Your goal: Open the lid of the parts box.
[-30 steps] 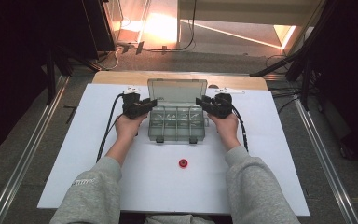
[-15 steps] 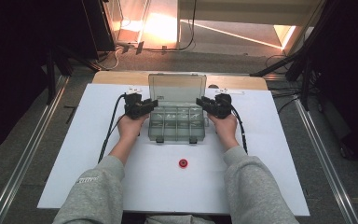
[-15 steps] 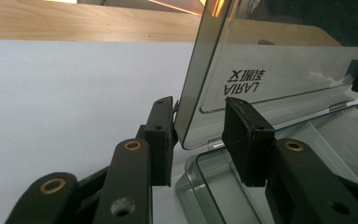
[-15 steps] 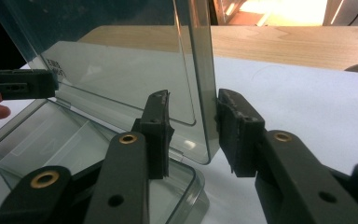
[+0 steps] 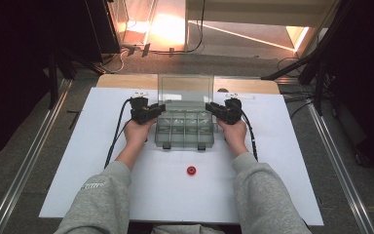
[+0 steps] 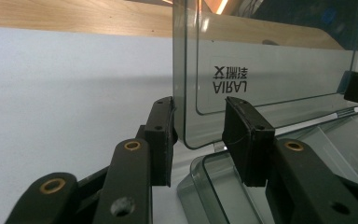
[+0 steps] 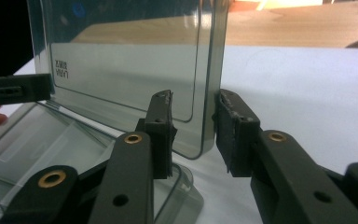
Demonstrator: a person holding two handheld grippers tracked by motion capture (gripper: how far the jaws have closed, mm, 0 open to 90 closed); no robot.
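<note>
High view puts the clear box (image 5: 184, 130) on the white table (image 5: 272, 161), squarely between our two hands. Its lid (image 5: 185, 88) stands upright on the far edge.

The left gripper (image 5: 158, 110) sits at the lid's lower left corner and the right gripper (image 5: 210, 109) at its lower right corner. Neither hand is the nearer one, since each has its own corner just ahead of its tips. The lid's long axis runs straight from one gripper across to the other, along the hinge.

In the left gripper view, the lid (image 6: 270, 70) rises just beyond the left gripper (image 6: 200, 116). Its side edge falls in the gap, close by one pad and clear of the other, so we read these jaws as released, holding nothing.

In the right gripper view, the lid (image 7: 130, 56) stands the same way ahead of the right gripper (image 7: 193, 109). Those jaws have just been closing, with the lid's corner between them. A gap shows on the inner side, so we take this one as not yet clenched either.

We judge the coming move turns on that shared hinge line: both grippers must swing the lid about it together, or it will twist. A small red piece (image 5: 191, 170) lies behind both grippers, toward us.
</note>
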